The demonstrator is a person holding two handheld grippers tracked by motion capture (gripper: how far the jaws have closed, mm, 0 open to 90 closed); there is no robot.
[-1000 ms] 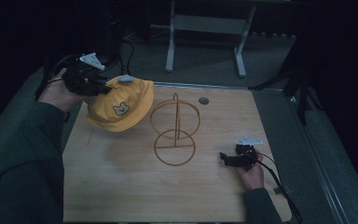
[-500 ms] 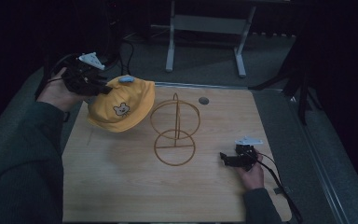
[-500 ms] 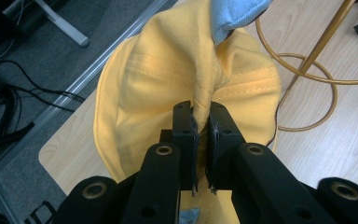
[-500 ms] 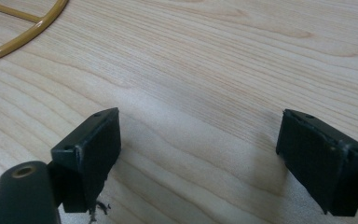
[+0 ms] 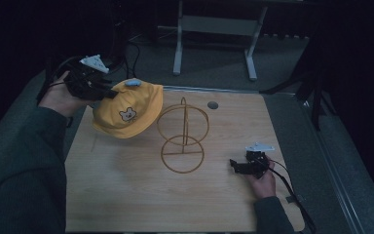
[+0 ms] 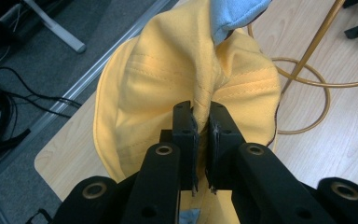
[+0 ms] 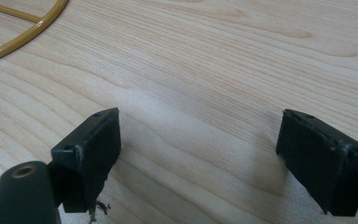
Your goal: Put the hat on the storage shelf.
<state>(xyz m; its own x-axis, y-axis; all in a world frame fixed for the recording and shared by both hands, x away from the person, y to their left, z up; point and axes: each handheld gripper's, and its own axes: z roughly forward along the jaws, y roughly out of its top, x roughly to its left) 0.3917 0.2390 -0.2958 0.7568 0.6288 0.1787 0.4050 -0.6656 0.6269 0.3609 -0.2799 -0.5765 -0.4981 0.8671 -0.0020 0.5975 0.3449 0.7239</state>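
Two grippers are in play over a pale wooden tabletop [image 5: 126,195]. The left gripper [image 5: 108,91], near the far left corner, has its jaws clenched on a pinched fold of a yellow child's sun hat [image 5: 129,109] with a small bear face and a pale blue tab on top; the hat hangs in the air just left of a gold wire hat stand [image 5: 182,136] at the tabletop's centre. Compared with a second ago, nothing has shifted: hat and both hands stay put. The hat is likely paused before going onto the stand. The right gripper [image 5: 233,165], jaws released and wide apart, rests on the tabletop near the right edge.
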